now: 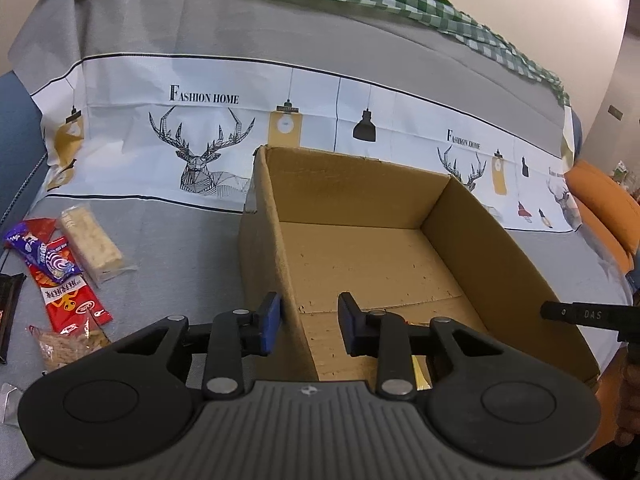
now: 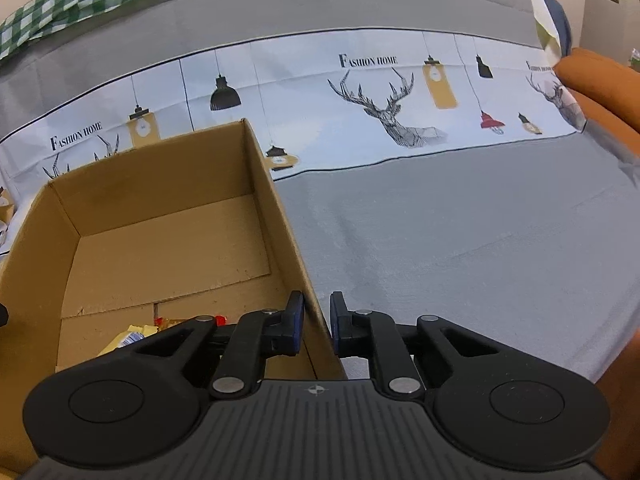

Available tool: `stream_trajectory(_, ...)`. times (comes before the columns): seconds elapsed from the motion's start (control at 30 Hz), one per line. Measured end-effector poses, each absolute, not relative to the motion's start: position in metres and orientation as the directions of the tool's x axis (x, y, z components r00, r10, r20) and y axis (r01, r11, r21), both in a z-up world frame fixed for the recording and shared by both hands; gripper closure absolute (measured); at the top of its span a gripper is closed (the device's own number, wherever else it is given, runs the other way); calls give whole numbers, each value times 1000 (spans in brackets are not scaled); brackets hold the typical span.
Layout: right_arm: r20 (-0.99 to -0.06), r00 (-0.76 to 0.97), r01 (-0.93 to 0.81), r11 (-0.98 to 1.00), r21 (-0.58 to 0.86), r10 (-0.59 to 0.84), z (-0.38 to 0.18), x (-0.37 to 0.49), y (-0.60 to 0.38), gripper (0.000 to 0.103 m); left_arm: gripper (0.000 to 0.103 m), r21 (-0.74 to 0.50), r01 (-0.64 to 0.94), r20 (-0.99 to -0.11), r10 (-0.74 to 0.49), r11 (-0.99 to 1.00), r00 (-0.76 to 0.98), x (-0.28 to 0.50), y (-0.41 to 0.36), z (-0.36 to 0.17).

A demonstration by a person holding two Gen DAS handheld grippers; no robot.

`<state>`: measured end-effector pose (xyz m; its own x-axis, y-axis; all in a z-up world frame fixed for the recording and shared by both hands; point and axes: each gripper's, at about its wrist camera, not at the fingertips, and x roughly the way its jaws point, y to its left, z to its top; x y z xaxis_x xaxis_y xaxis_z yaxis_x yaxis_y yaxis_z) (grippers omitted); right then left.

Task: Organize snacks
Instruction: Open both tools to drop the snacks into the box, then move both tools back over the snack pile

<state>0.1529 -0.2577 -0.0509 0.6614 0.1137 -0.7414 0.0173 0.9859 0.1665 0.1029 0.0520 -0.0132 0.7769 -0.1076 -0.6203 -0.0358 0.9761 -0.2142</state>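
Cardboard is what both our grippers straddle: the left gripper has the box's left wall between its blue pads, with a gap still showing, so we cannot tell whether it pinches yet. The right gripper is clenched on the right wall of the cardboard box.

We judge the thin wall may buckle or slip if only one side truly holds, tipping out the yellow wrapper inside.

Most snacks lie outside, left of the box: a red packet, a purple packet and a pale wafer bar. An orange cushion crowds the box's right side.
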Motion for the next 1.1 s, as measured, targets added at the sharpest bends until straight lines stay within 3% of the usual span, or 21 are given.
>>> stream_trajectory(0.1,-736,669,12,989,150,104,-50,151,-258,89,65,-208,-36,-603,-99,977,792,100,52,-11)
stream_trajectory(0.13,-719,688,10,989,148,100,-46,149,-258,86,60,-187,-35,-596,-85,982,798,99,51,-9)
stream_trajectory(0.23,-662,745,19,991,134,75,-36,140,-258,54,56,-113,-10,-552,-54,994,832,89,42,-3)
stream_trajectory(0.27,-645,760,17,991,136,75,-33,138,-258,51,55,-102,5,-530,-59,995,846,84,39,0)
stream_trajectory(0.5,-571,815,-31,992,123,96,-18,124,-247,51,51,-113,122,-383,-156,986,910,49,38,23)
stream_trajectory(0.6,-548,827,-56,989,140,125,-12,119,-240,51,51,-153,166,-393,-214,974,894,43,44,33)
stream_trajectory(0.73,-524,836,-84,983,166,160,-5,112,-229,51,51,-118,288,-427,-311,950,849,35,51,47)
stream_trajectory(0.8,-514,838,-97,977,187,182,-2,111,-225,53,51,-89,338,-444,-342,937,828,32,58,54)
stream_trajectory(0.83,-507,839,-106,974,200,195,0,110,-222,59,51,-57,348,-443,-336,936,831,29,63,57)
stream_trajectory(0.9,-496,841,-122,969,217,217,3,108,-217,69,59,9,339,-432,-302,941,850,27,78,60)
stream_trajectory(0.97,-481,845,-139,965,223,233,6,104,-209,73,76,14,301,-432,-266,954,862,29,100,55)
stream_trajectory(1.07,-461,847,-178,958,224,265,10,98,-194,75,85,-53,168,-441,-174,984,880,27,149,27)
stream_trajectory(1.1,-456,845,-194,955,223,278,12,96,-189,75,90,-98,77,-504,-116,992,856,35,166,19)
